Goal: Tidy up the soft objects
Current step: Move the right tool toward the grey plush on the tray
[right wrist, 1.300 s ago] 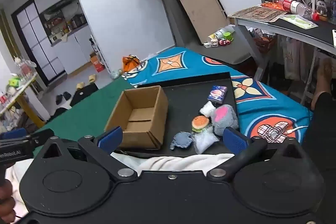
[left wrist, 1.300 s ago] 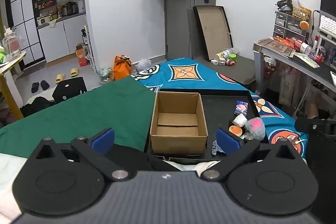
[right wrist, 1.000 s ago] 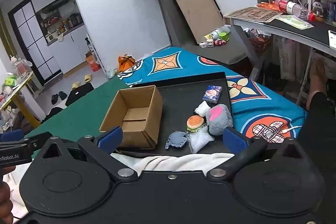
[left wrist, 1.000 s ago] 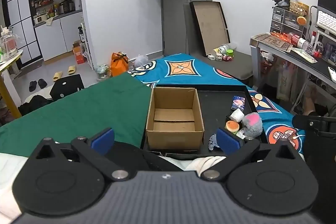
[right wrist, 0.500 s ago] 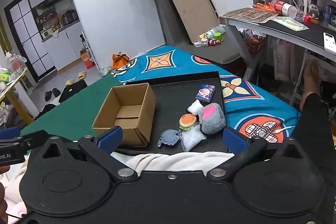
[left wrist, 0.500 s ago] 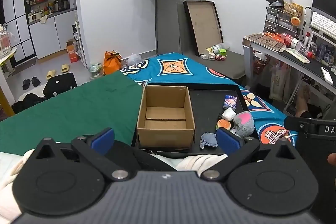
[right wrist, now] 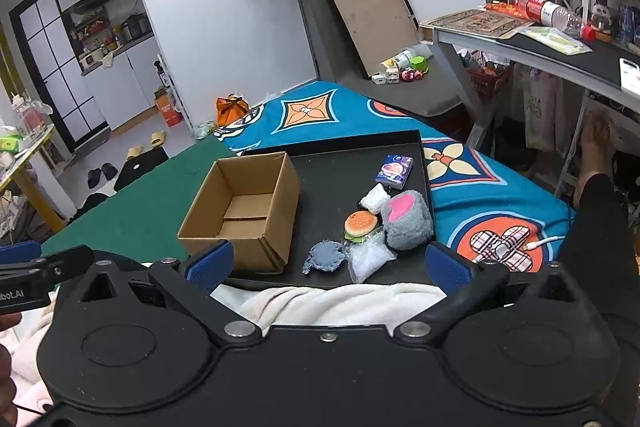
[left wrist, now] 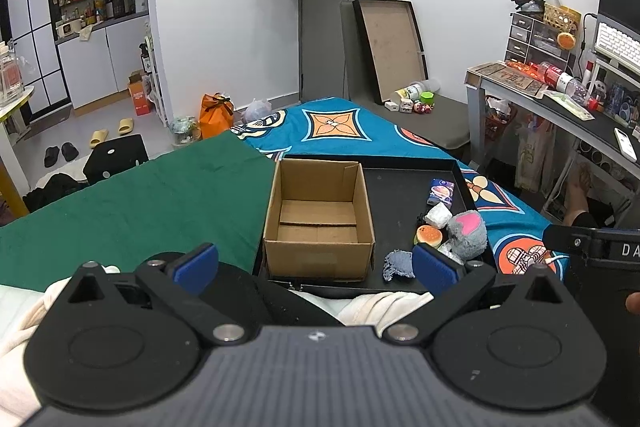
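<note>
Both tongs, left [left wrist: 316,269] and right [right wrist: 328,267], gape apart; cardboard box [right wrist: 244,211] on black tray [right wrist: 332,171] looks empty.

Both views are bright and evenly lit — soft indoor light, no hard glare. Shadows ahead of the jaws are faint. Focus is sharp throughout. Fisheye bending curves walls and doorframes toward the edges — corners darken slightly.

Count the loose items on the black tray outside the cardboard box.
6, all right of the cardboard box: card pack, white wad, burger toy, grey plush, denim scrap, clear bag. More may hide beneath.
</note>
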Tool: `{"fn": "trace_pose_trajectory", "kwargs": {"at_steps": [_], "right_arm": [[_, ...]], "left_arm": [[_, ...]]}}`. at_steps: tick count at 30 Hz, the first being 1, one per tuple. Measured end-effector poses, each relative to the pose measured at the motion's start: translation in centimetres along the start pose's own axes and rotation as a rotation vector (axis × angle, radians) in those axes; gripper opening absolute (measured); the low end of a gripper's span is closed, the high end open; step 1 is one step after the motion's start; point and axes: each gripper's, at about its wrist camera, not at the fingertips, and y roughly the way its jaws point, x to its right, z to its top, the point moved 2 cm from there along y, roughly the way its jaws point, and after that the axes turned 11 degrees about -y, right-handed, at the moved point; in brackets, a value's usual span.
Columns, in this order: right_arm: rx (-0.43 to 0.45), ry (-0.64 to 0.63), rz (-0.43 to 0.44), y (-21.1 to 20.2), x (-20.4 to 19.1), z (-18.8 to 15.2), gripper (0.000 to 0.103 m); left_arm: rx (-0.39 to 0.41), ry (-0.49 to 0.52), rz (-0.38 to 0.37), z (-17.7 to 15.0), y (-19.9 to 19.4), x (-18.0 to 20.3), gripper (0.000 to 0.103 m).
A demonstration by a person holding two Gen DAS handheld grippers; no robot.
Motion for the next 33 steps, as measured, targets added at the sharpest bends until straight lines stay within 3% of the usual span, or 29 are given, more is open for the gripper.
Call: {"fn": "trace_pose_trajectory", "kwargs": {"at_steps": [33], "right_arm": [[-0.014,-0.008,-0.02,0.24,-0.18,-0.16,0.103]], "left_arm": [[-0.011,-0.005,0.002,-0.29,0.41,-0.58,0.102]]}}
